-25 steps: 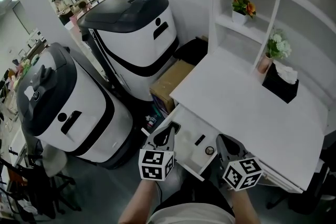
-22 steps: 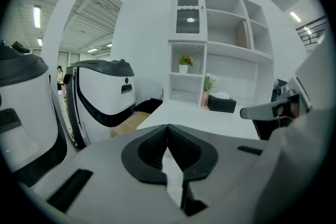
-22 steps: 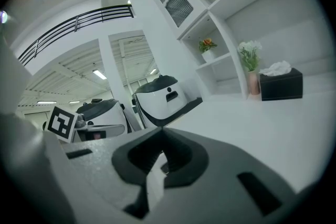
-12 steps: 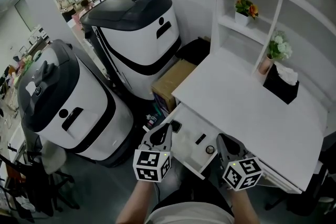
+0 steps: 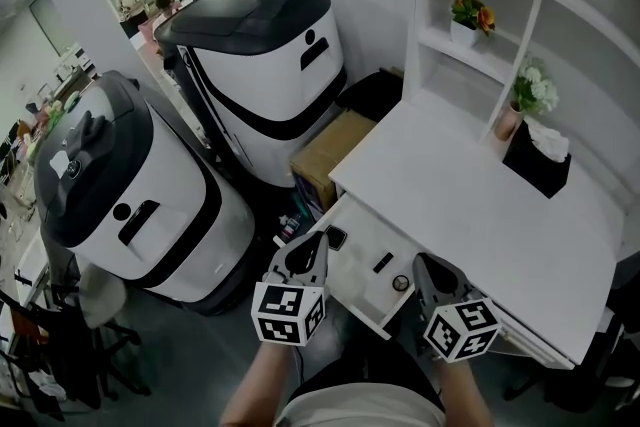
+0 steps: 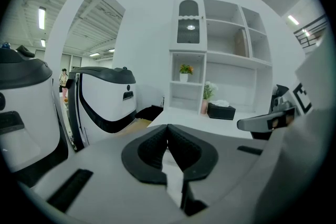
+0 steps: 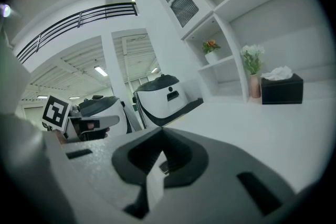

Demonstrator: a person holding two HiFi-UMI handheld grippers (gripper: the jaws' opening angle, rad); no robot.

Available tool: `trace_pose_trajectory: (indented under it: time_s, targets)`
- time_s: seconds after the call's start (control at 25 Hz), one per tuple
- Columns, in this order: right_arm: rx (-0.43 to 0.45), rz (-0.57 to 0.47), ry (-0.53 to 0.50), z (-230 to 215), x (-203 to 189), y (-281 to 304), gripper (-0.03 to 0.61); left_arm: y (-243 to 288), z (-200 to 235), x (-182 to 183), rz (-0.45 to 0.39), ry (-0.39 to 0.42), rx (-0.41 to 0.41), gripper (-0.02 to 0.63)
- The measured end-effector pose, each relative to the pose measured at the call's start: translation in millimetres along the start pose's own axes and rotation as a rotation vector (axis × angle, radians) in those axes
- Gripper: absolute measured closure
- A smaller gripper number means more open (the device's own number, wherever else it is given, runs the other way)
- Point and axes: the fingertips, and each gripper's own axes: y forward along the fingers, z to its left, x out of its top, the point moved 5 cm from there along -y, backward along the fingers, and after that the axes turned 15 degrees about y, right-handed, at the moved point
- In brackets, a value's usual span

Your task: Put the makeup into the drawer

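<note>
Makeup lies in the open drawer, which is pulled out from the front edge of the white table, toward that edge's left corner. A short black piece lies near the middle of the drawer floor, and a small round piece lies just beside it, toward the drawer's right side. A third dark piece sits at the drawer's far left corner.

The left hand-held gripper is clenched, with its ribbed pads pressed together at the tips and nothing between them. It hangs at the drawer's left side, and whether it touches the rim cannot be told. The right hand-held gripper is also closed tip to tip and holds nothing. It sits at the drawer's right front corner.

From the head view, the marker cubes and grey bodies cover most of both sets of jaws. The left one hides part of the dark piece at the corner. The makeup is too small to say what kind each piece is. Each gripper view shows the tabletop and shelves, but its own body blocks the drawer. A small dark sliver shows in the slot below the right tips and cannot be made out.
</note>
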Motion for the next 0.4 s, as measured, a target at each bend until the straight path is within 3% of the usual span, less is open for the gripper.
trace_pose_trajectory:
  time_s: [0.4]
  targets:
    - [0.009,0.012,-0.001,-2.4,0.7,4.7,0.577,6.8,-1.6,-3.3,0.02,0.008,-0.004,0.611]
